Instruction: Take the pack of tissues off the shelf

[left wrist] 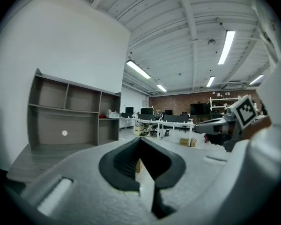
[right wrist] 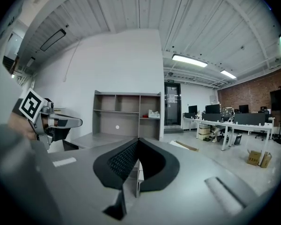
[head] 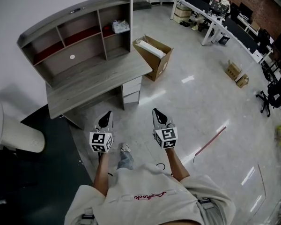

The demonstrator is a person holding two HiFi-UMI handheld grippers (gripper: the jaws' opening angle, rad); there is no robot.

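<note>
The pack of tissues is a small white bundle in the right-hand compartment of the grey shelf unit, which stands on a wooden desk. It also shows small and far off in the left gripper view and the right gripper view. My left gripper and right gripper are held side by side over the floor, well short of the desk, pointing towards it. Both are shut with nothing between their jaws.
An open cardboard box stands on the floor right of the desk, and a drawer unit sits under it. A white chair is at the left. Office desks, small boxes and a black chair are far right.
</note>
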